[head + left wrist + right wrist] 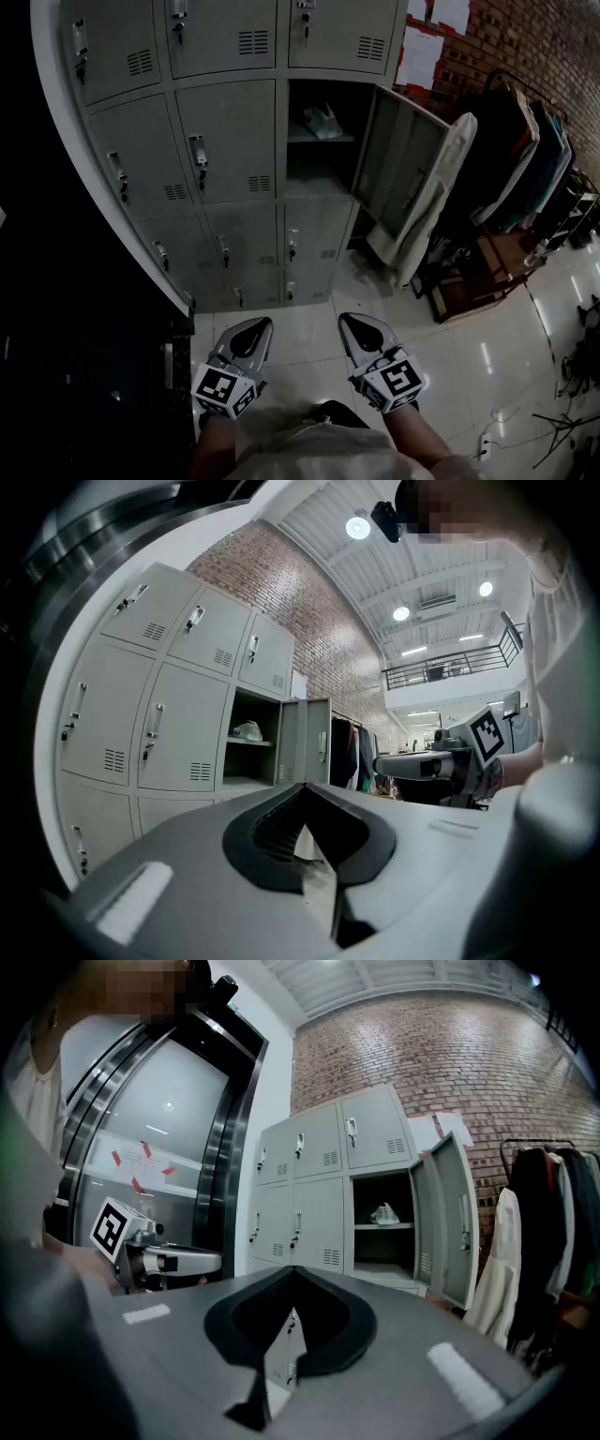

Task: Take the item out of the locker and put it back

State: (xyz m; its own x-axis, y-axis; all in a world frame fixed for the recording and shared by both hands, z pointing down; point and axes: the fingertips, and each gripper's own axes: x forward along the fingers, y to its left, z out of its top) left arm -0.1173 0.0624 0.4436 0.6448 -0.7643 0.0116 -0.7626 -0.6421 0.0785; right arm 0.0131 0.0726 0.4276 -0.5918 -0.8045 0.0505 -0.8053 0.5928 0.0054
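Note:
The item, a small white crumpled bundle [322,122], lies on the upper shelf of the one open locker [319,178]; it also shows in the left gripper view as the bundle [247,730] and in the right gripper view [383,1213]. The locker's door [398,169] stands swung out to the right. Both grippers hang low in front of my body, well short of the lockers. My left gripper [256,324] is shut with nothing in it, and so is my right gripper [352,322]. Each gripper view shows its own jaws together and the other gripper beside it.
Grey closed lockers [225,141] fill the wall left of and below the open one. A white coat [436,197] hangs over the door's edge. A rack of dark clothes [525,159] stands at the right, with cables [562,412] on the glossy tile floor.

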